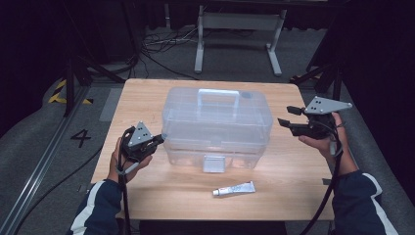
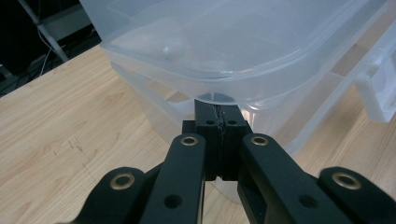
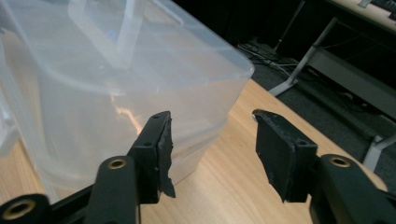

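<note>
A clear plastic storage box with a carry handle on its lid stands at the middle of the wooden table. Its front latch faces me. My left gripper is shut, its tips against the box's front left corner. In the left gripper view the closed left gripper sits just under the lid's rim, with nothing visible between the jaws. My right gripper hovers open just off the box's right end. In the right gripper view the right gripper is empty, with the box to the left.
A small white tube lies on the table in front of the box, near the front edge. Behind the table stands a desk frame with cables on the floor. Dark stands flank the table's far corners.
</note>
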`<state>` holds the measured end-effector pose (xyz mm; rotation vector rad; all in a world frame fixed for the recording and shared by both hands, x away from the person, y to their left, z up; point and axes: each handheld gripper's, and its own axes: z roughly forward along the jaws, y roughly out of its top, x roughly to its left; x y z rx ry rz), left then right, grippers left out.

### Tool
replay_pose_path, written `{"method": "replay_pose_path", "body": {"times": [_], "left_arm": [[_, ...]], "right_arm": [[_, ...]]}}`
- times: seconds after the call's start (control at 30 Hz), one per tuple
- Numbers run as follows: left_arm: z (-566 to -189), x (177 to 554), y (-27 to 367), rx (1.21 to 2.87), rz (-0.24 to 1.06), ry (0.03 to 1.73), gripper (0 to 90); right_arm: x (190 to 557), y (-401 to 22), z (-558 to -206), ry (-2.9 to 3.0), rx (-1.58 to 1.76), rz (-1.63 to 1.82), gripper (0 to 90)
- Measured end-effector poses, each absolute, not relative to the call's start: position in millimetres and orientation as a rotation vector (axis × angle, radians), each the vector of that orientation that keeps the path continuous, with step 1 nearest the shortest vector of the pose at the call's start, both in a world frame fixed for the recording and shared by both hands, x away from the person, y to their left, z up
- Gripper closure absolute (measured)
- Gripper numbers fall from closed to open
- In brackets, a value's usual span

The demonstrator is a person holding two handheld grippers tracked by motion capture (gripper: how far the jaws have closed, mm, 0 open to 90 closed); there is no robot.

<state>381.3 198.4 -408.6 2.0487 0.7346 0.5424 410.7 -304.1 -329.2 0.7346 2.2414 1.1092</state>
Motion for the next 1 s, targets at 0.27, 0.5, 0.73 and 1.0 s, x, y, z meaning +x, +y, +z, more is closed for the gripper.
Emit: {"method": "replay_pose_path", "body": {"times": [0.27,0.5,0.73,1.0], "left_arm": [[-405.2,382.0,197.8,2.059,0.557,0.724,88.5],[-402.4,383.1,198.2,2.059,0.567,0.717,89.1],[-401.6,384.3,198.7,2.054,0.566,0.712,89.1],[-402.6,384.4,196.2,2.056,0.567,0.713,86.9]], "right_arm": [[404.5,-301.2,-359.4,2.278,0.705,1.117,41.4],[401.9,-296.1,-371.7,2.332,0.677,1.063,40.1],[402.4,-291.2,-384.8,2.370,0.673,1.050,38.5],[399.6,-286.4,-390.7,2.273,0.651,1.140,40.7]]}}
